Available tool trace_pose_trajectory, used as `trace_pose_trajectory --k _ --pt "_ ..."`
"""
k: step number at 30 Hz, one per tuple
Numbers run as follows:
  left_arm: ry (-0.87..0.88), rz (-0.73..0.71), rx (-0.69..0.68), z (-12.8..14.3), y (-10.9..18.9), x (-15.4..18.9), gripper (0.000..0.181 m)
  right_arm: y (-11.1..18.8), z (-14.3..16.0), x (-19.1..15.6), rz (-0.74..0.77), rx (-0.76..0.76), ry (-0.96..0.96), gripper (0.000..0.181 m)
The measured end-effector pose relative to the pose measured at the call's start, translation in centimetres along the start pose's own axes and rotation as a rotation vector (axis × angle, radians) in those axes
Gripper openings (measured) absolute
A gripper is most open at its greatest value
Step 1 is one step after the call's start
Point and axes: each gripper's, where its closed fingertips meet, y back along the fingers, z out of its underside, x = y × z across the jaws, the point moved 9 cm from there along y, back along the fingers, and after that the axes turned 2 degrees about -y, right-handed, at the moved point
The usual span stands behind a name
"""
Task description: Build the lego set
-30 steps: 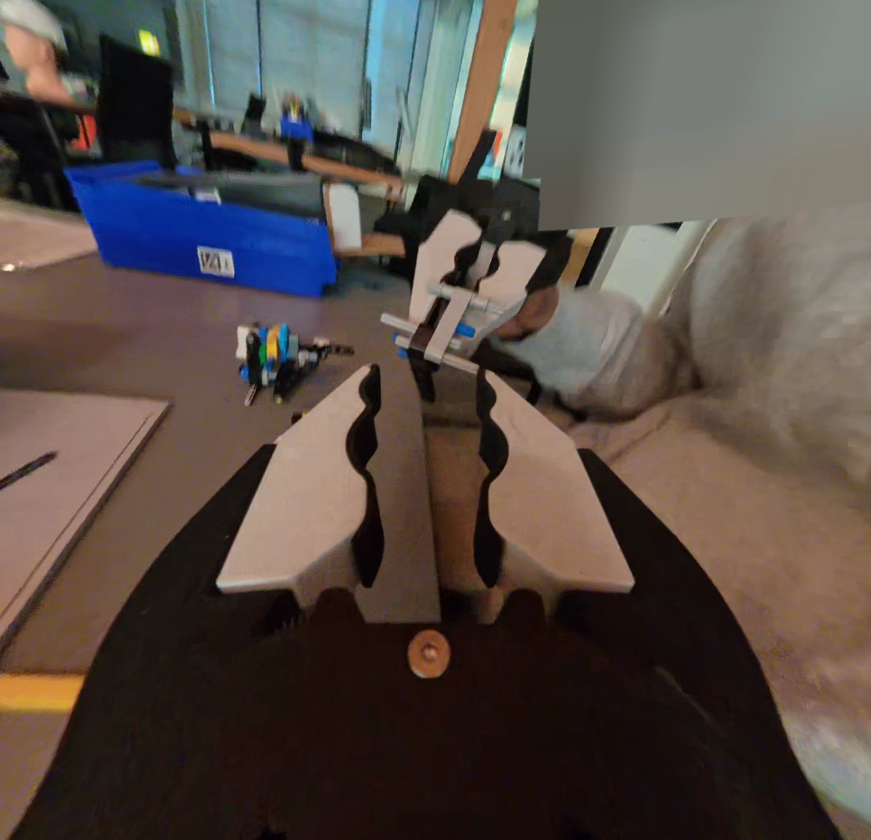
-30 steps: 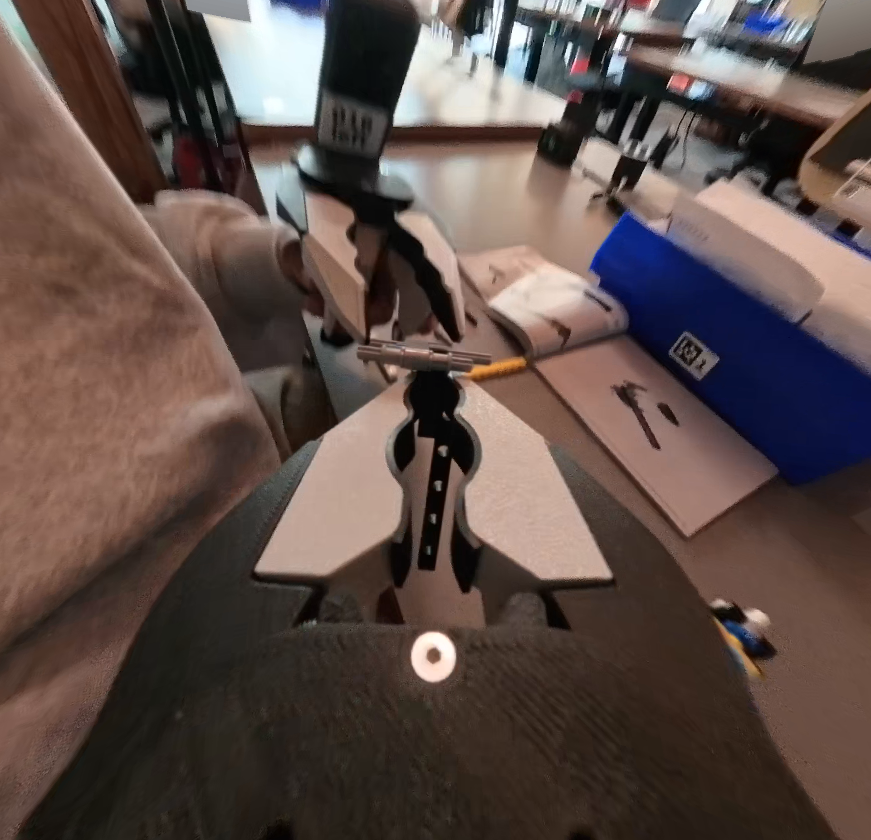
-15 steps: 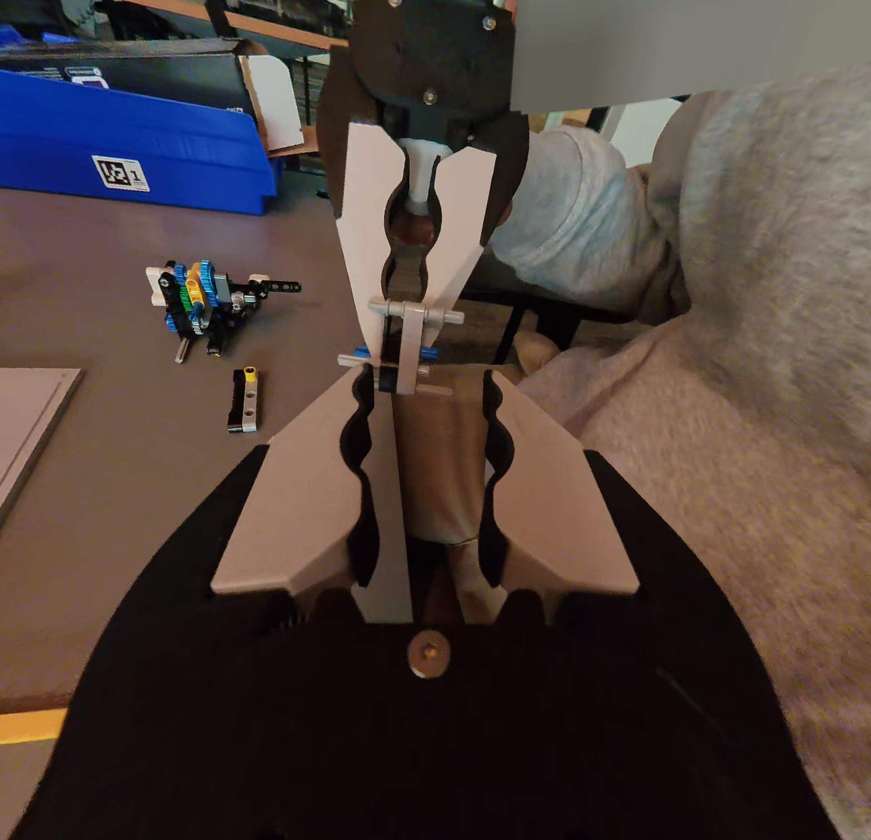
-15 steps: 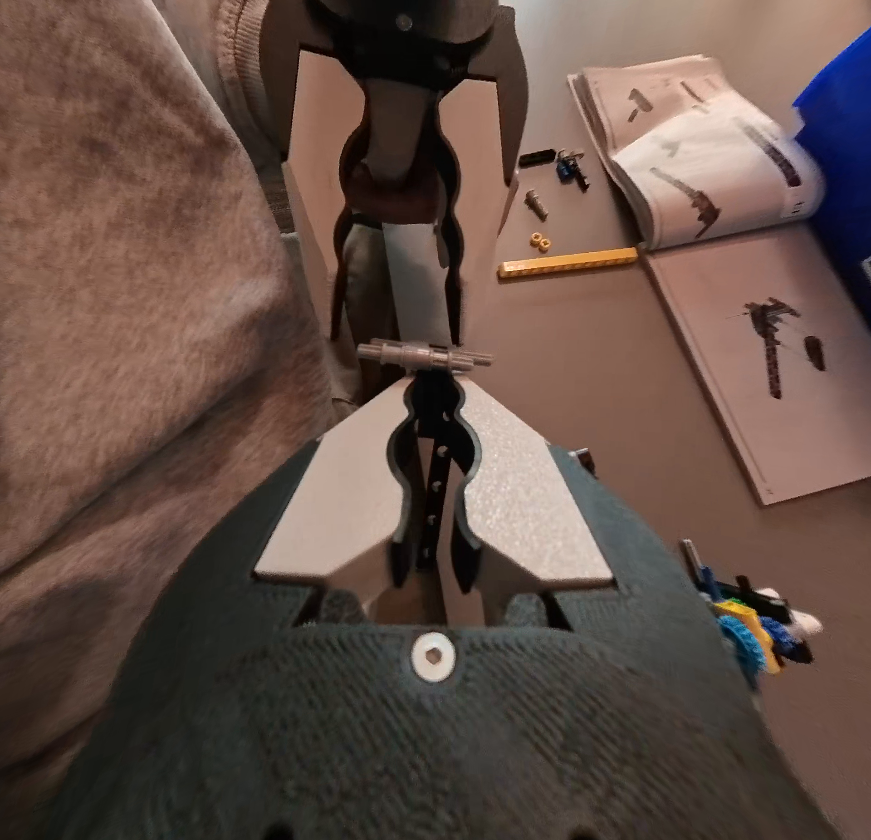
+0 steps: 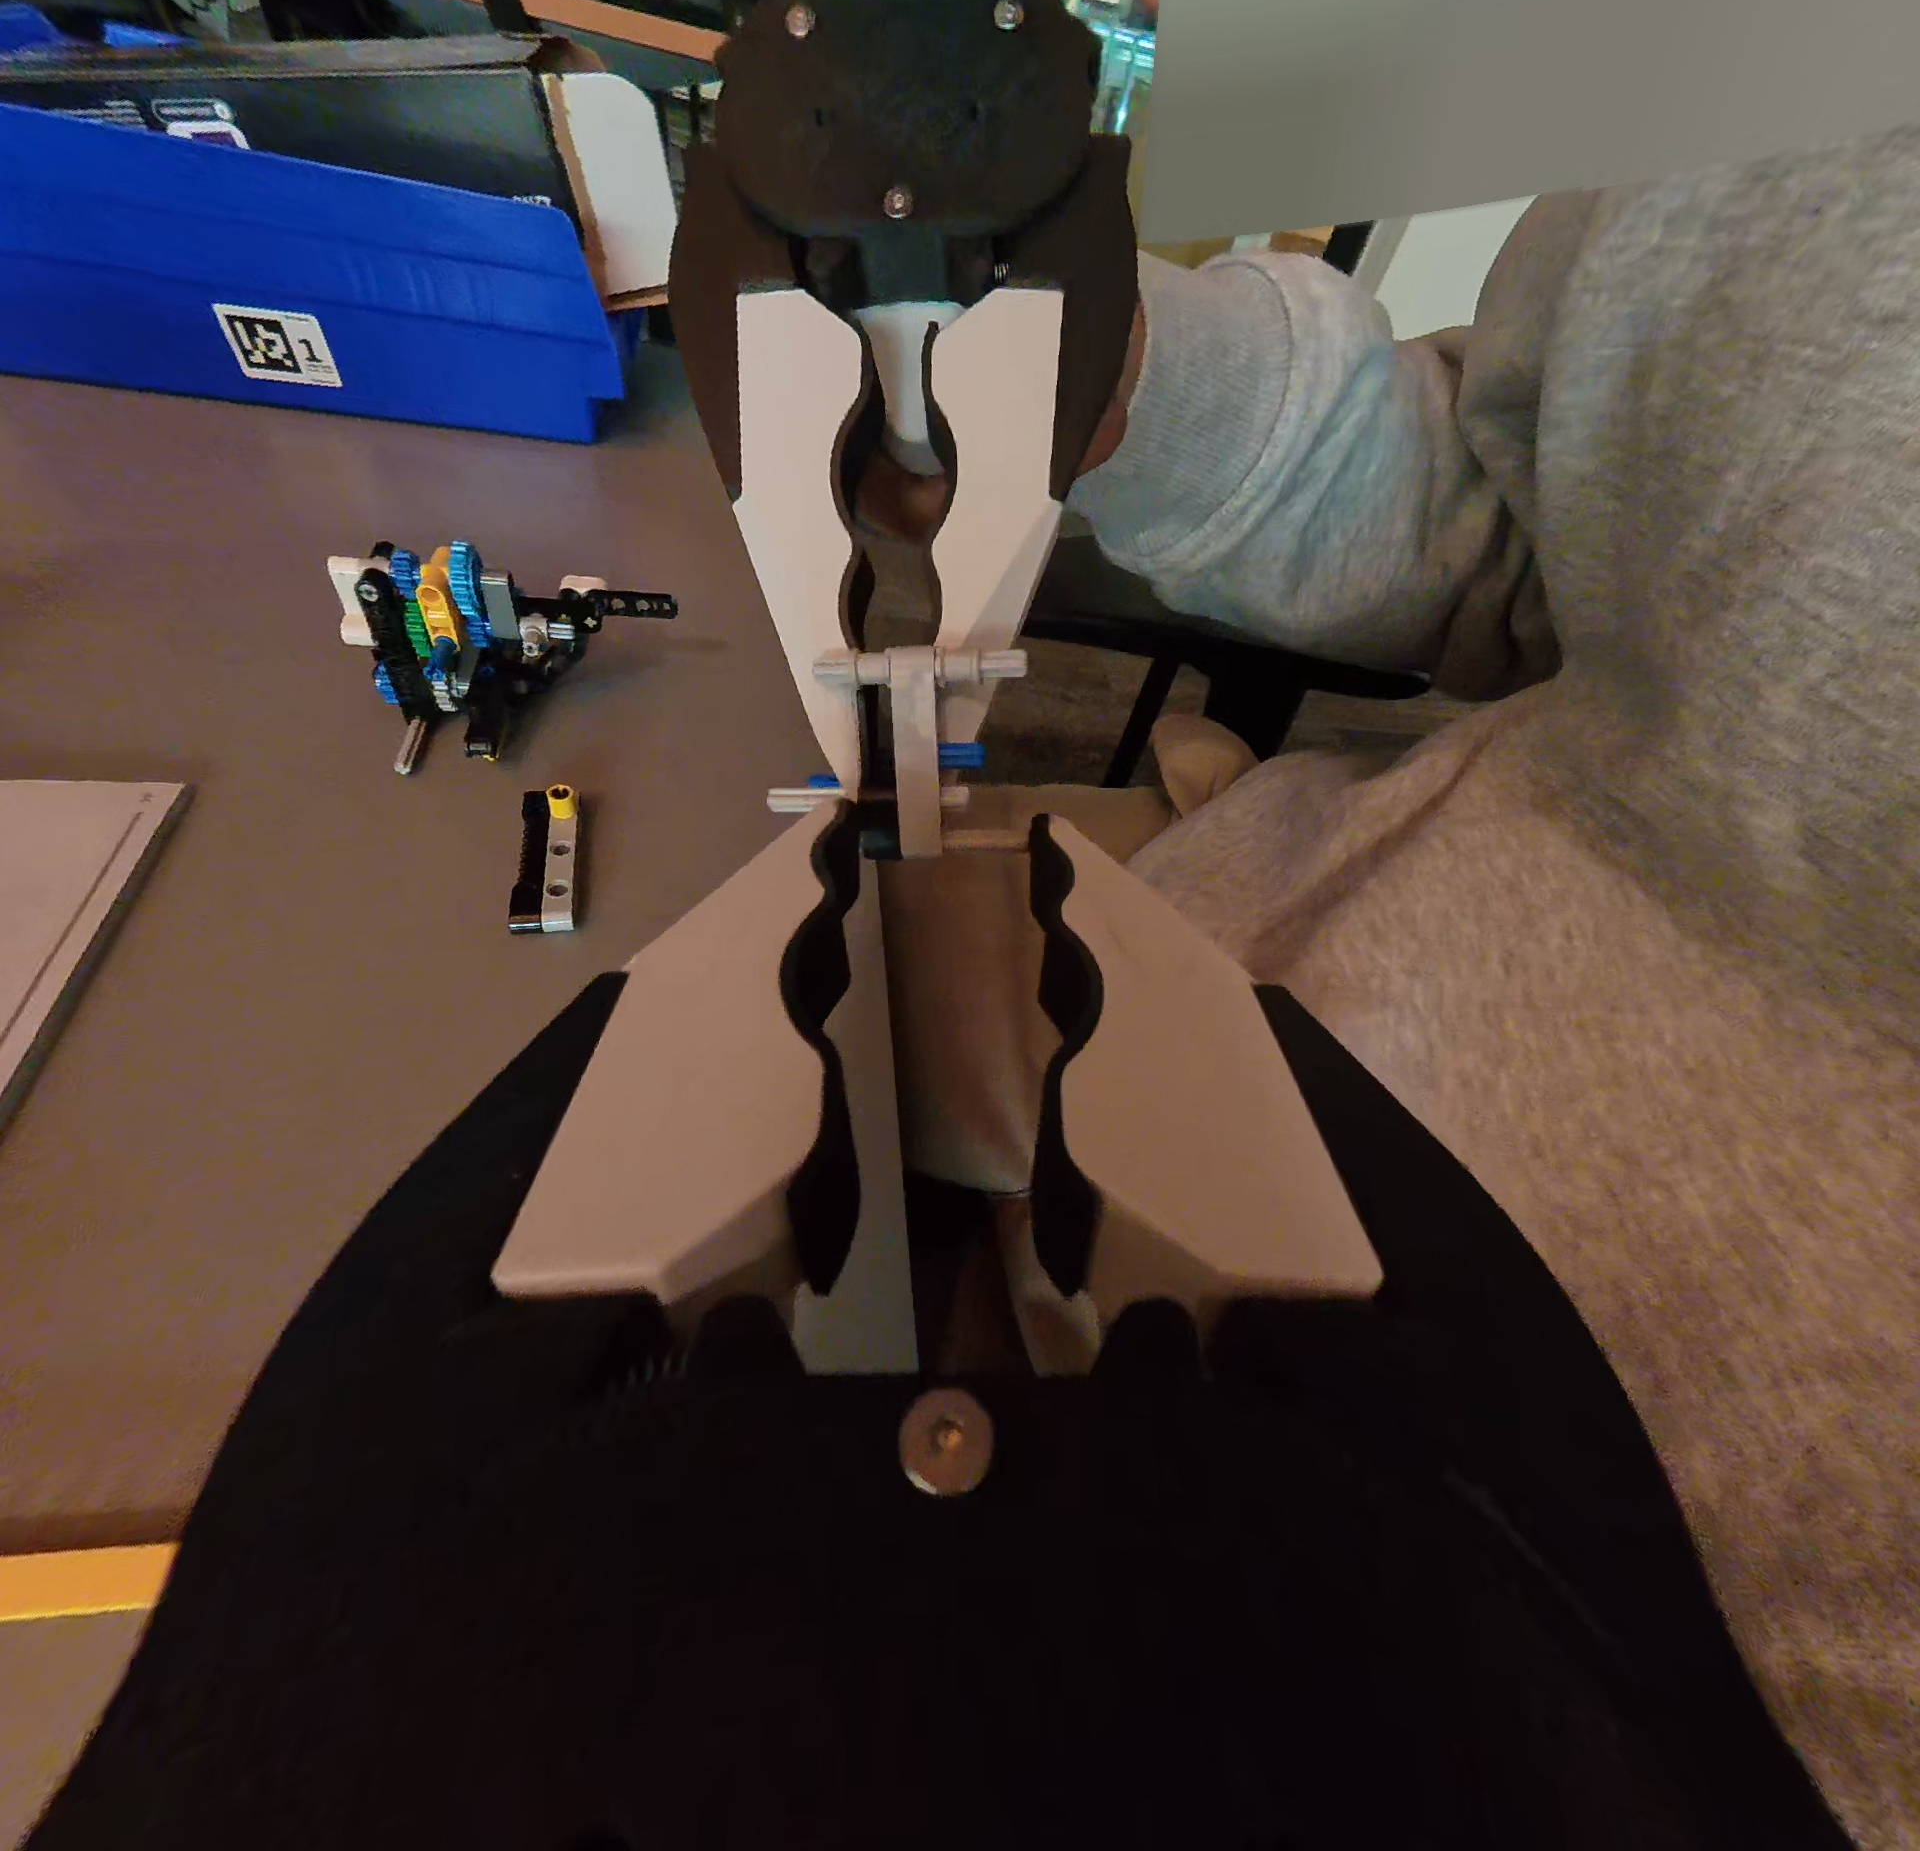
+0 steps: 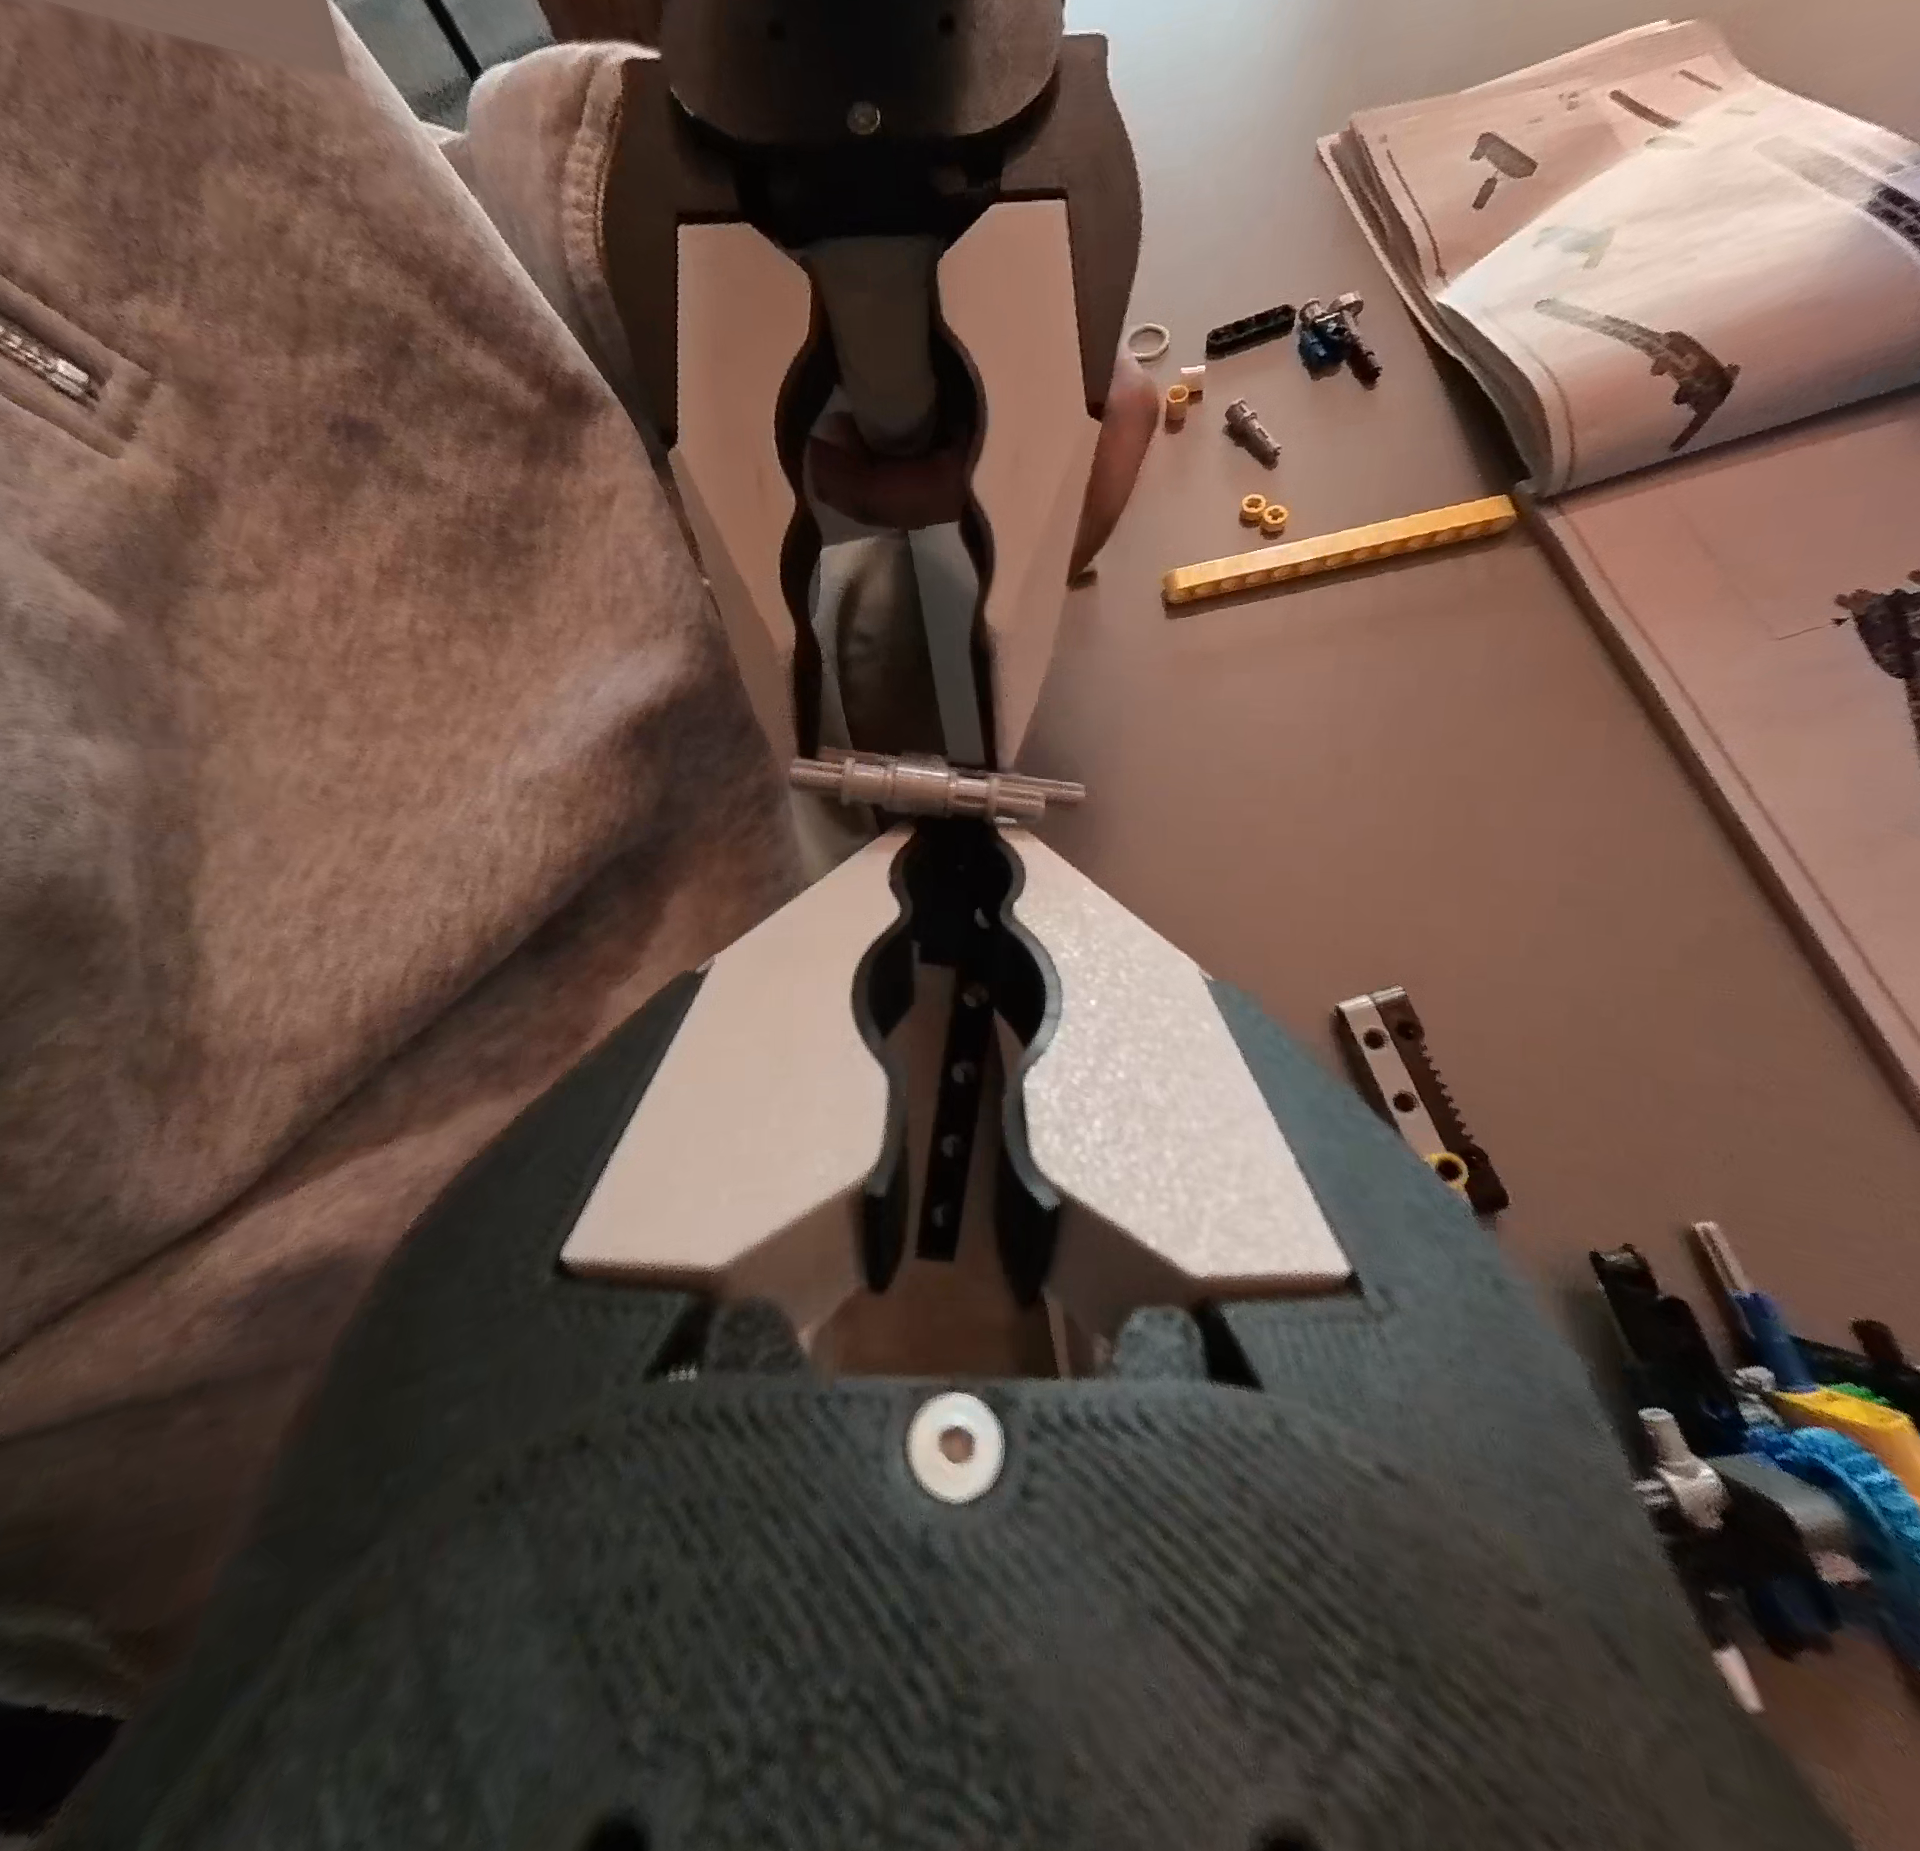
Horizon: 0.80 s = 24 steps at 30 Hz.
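My right gripper point(image 6: 956, 851) is shut on a small lego assembly: a black holed beam point(image 6: 954, 1084) lies between its fingers, with a grey axle point(image 6: 935, 788) across the tips. In the left wrist view the right gripper point(image 5: 899, 731) points at the camera, and the assembly point(image 5: 914, 752) shows a grey beam, grey axles and blue pins. My left gripper point(image 5: 940, 830) is open. Its fingertips stand on either side of the assembly's near end. In the right wrist view the left gripper point(image 6: 904, 747) faces the axle, tip to tip.
A multicoloured partial lego build point(image 5: 468, 638) and a short black-and-grey piece point(image 5: 549, 861) lie on the brown table. Also there are a blue bin point(image 5: 312, 274), an open instruction booklet point(image 6: 1662, 222), a long yellow beam point(image 6: 1340, 549) and small loose parts point(image 6: 1252, 430). A person's grey sweater point(image 5: 1558, 918) is close by. The tips of both grippers are at nearly the same place. From either gripper's tips it is about 20 centimetres to the multicoloured partial lego build point(image 5: 468, 638). It turns up in the right wrist view point(image 6: 1780, 1431) as well.
Both cameras have tilted down toward the table. The two grippers have closed in on each other, so the held assembly now reaches between the left gripper's open fingertips.
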Motion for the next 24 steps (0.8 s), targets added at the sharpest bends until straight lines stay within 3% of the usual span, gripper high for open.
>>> trace_pose_trajectory --k 24 --pt "0.012 0.027 0.041 -0.04 0.02 0.12 0.029 0.66 0.07 -0.24 -0.038 0.033 -0.009 0.007"
